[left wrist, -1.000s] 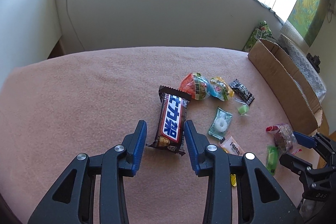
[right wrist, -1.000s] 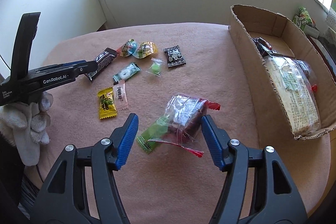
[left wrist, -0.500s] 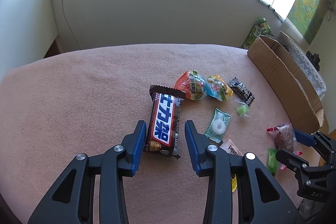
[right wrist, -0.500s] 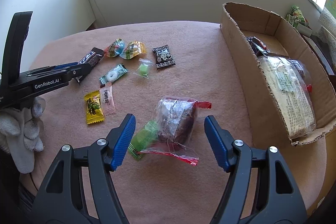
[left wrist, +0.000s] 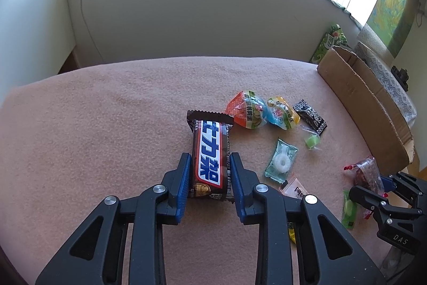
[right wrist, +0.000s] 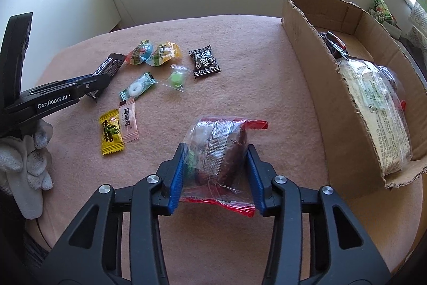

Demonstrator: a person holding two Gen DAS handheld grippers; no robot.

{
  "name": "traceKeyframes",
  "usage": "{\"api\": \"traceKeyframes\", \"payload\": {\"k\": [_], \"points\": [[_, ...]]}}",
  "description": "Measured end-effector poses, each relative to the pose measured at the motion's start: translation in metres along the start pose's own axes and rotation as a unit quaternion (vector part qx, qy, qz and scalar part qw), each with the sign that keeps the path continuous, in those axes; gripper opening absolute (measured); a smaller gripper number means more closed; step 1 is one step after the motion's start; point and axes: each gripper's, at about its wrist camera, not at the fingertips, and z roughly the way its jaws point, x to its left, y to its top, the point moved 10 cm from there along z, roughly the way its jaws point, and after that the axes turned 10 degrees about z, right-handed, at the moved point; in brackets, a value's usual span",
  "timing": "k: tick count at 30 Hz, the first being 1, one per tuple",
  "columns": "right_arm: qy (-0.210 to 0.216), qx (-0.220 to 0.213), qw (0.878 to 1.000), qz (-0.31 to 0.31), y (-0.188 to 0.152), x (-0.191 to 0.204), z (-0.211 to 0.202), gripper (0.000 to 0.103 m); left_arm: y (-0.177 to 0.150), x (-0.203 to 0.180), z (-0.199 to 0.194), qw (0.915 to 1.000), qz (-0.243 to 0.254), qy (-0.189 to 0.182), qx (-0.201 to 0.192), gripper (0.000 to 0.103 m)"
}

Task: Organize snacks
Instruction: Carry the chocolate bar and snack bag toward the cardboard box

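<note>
At the bottom centre of the left wrist view, the left gripper (left wrist: 209,175) is closing on a brown chocolate bar (left wrist: 210,155) with a blue-and-white label — both blue pads touch its long sides, and the bar lies flat on the pink-covered desk (left wrist: 106,124), its far end pointing up the frame. Just right of that end sit an orange snack packet (left wrist: 246,108) and a yellow-blue one (left wrist: 283,112), touching each other, then a black sachet (left wrist: 311,116). Below them lie a small green candy (left wrist: 311,140) in clear wrap and a teal-wrapped ring mint (left wrist: 281,163).

Low in the right wrist view, the right gripper (right wrist: 214,175) is closing around a clear red-edged bag (right wrist: 220,148) holding something dark; the pads press its two sides and the film bulges between them. A green wrapper shows through the bag at its left side. Left of it, a yellow candy (right wrist: 110,135) and a pink sachet (right wrist: 128,119) lie side by side, touching. Along the right edge stands an open cardboard box (right wrist: 309,50), a large clear-wrapped pack (right wrist: 379,108) lying inside with a dark packet (right wrist: 333,44) beyond it. At the left edge a white-gloved hand (right wrist: 24,159) holds the other gripper.
</note>
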Motion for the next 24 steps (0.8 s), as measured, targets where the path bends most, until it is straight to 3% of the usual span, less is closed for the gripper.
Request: {"api": "traceKeyframes", "payload": {"k": [24], "points": [[0.030, -0.051, 0.998, -0.019, 0.013, 0.013, -0.053, 0.040, 0.021, -0.021, -0.042, 0.9983, 0.008, -0.017, -0.055, 0.027]]}}
